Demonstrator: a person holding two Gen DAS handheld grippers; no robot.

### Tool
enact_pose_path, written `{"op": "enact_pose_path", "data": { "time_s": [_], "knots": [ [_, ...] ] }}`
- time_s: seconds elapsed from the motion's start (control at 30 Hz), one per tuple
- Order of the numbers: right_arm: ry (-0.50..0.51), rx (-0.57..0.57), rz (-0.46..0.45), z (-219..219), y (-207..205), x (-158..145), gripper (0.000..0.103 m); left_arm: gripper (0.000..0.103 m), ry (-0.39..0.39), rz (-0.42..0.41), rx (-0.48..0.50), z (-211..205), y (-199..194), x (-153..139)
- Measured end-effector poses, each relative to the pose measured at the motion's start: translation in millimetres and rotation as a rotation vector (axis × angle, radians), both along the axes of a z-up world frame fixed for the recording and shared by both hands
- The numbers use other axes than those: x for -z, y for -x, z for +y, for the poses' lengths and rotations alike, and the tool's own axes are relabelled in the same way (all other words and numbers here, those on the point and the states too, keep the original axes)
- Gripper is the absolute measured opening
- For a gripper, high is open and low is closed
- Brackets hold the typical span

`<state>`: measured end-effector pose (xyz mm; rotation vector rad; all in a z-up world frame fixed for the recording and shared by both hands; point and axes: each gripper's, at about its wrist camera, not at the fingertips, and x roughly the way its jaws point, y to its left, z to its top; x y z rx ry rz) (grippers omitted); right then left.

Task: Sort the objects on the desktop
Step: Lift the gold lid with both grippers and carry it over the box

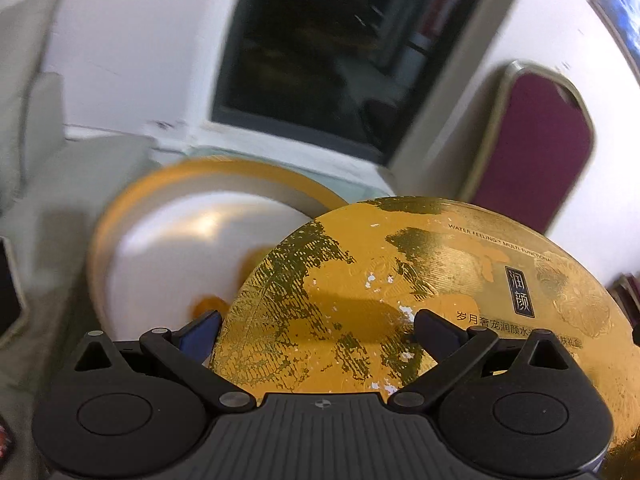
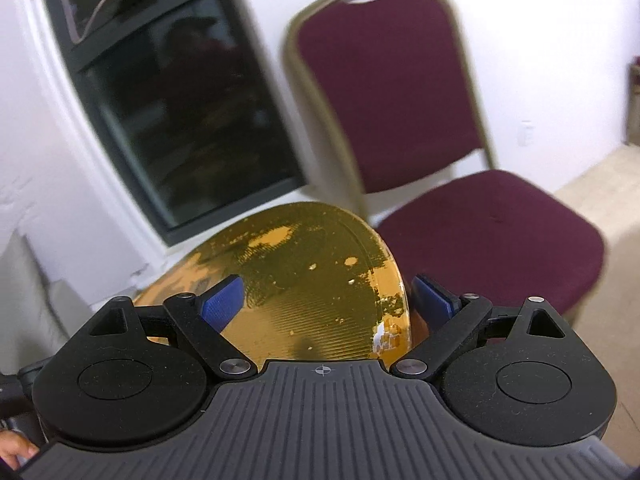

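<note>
Gold lid [image 1: 400,300] spans both tongs: left tongs [image 1: 318,328] and right tongs [image 2: 326,298] wide around it.

Lid [image 1: 400,300] positioned between left gripper [image 1: 318,330] fingers, near and right of open round box [image 1: 180,248]. Box located left, partly behind lid. Window [image 1: 320,52] set in far wall, behind box. Chair [image 1: 528,148] placed far right, beside window. In right wrist view, lid [image 2: 312,288] between right gripper [image 2: 328,300] fingers; chair [image 2: 440,152] behind, right.
</note>
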<state>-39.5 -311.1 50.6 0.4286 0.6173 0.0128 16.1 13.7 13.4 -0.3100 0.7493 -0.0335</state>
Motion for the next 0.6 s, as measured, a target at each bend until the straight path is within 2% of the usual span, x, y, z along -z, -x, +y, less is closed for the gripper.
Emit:
{"op": "enact_pose_path", "data": {
  "time_s": [0.13,0.23,0.4,0.6],
  "knots": [
    [-0.04,-0.089,-0.012,29,-41,11,0.094,0.1,-0.061,-0.052,-0.102,29,0,-7],
    [-0.116,-0.134,0.008,46,-75,24,0.093,0.1,-0.143,-0.102,-0.174,44,0,-14],
    [-0.118,-0.197,0.013,84,-121,36,0.093,0.1,-0.243,-0.151,-0.269,58,-10,-21],
    [-0.154,-0.247,-0.002,109,-163,42,0.093,0.1,-0.247,-0.153,-0.344,83,-32,-18]
  ]
}}
